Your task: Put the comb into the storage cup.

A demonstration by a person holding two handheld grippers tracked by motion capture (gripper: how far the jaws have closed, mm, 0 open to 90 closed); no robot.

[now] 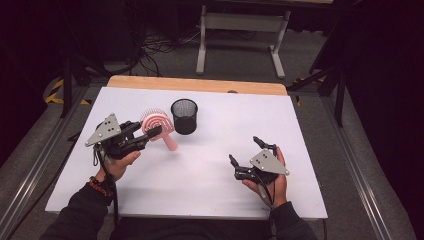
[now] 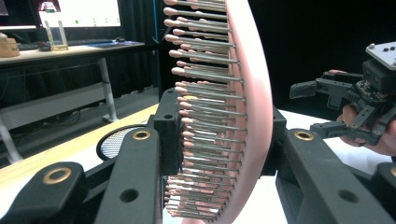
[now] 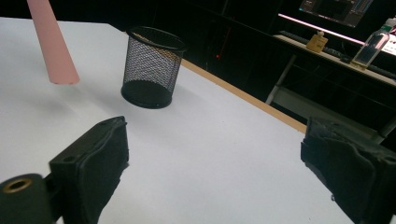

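Note:
My left gripper [image 1: 151,133] is shut on the round head of a pink hairbrush [image 1: 156,124], held above the table with its handle slanting down and to the right. In the left gripper view the brush's pink back [image 2: 254,93] and its metal bristles sit clamped between the two black jaws. A black mesh cup [image 1: 184,116] stands upright just right of the brush; the right gripper view shows the mesh cup [image 3: 152,65] and the handle's end [image 3: 52,44] hanging free. My right gripper [image 1: 245,149] is open at the right front with nothing between its jaws.
A white board [image 1: 210,170] covers the wooden table [image 1: 200,84]. Beyond the far edge a table frame [image 1: 242,35] stands on grey floor with cables. A metal rail [image 1: 355,165] runs along the right side.

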